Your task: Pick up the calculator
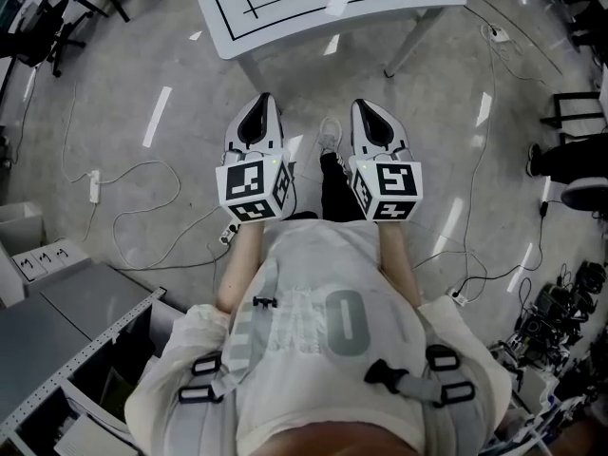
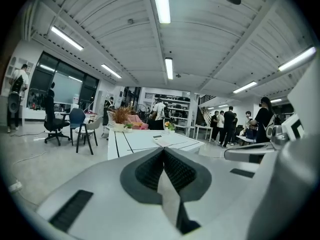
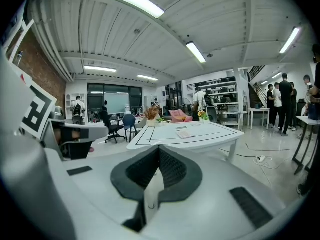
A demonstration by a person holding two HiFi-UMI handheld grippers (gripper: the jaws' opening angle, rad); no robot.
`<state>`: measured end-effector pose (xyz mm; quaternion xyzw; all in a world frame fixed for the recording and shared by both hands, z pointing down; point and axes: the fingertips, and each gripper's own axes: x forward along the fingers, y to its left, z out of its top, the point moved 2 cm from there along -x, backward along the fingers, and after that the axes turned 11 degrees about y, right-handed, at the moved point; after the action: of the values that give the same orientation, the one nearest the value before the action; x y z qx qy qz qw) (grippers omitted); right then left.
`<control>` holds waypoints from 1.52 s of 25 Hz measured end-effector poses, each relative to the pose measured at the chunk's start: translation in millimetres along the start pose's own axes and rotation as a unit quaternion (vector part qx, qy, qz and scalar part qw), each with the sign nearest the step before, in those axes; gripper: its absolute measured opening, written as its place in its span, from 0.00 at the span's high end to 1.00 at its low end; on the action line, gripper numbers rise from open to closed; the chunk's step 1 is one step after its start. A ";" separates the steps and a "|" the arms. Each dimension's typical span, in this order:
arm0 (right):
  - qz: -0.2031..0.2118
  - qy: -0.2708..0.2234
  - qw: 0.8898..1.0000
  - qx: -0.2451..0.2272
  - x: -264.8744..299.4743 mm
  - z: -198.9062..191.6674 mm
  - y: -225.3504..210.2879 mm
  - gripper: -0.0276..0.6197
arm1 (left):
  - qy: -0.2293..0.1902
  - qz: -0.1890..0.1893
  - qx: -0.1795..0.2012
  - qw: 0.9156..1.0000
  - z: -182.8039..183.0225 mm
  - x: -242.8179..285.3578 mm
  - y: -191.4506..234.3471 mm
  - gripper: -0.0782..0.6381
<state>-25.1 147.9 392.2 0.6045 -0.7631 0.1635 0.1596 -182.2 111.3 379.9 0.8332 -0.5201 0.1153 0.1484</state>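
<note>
Here, white left gripper [image 1: 264, 103] and white right gripper [image 1: 361, 107]: jaws closed, empty. Pale flat calculator [image 3: 185, 133] lies on white table [image 3: 216, 132].

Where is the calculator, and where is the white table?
calculator [image 3: 185, 133], right gripper view, middle of its top face.
white table [image 1: 228, 17], head view, bare top near its left edge.

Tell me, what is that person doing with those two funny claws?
A person stands holding a left gripper and a right gripper out in front. Both are shut and hold nothing. The calculator lies on the white table ahead. Neither gripper is at the table, so the calculator has not been picked up yet.
</note>
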 end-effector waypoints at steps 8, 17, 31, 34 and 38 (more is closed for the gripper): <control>0.005 0.004 1.000 0.013 98.1 63.5 -82.8 0.95 | 0.018 0.020 0.006 1.000 55.7 119.9 7.3 0.86; 0.024 -0.001 1.000 -0.009 210.2 148.6 -170.9 0.95 | 0.001 0.042 0.004 0.999 137.5 256.2 19.9 0.86; 0.044 -0.027 0.999 -0.008 260.5 194.7 -211.6 0.95 | -0.021 0.056 -0.001 0.998 182.9 310.8 20.2 0.86; 0.044 -0.032 0.998 -0.007 261.6 199.5 -216.4 0.95 | -0.022 0.046 0.004 0.999 186.2 318.6 12.6 0.86; 0.044 -0.030 0.999 -0.009 264.3 201.9 -217.7 0.95 | -0.020 0.035 0.001 0.999 185.7 326.6 6.9 0.86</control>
<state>120.2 -218.5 340.4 0.5732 -0.7951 0.1451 0.1350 -40.1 -231.6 321.4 0.8170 -0.5512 0.1044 0.1331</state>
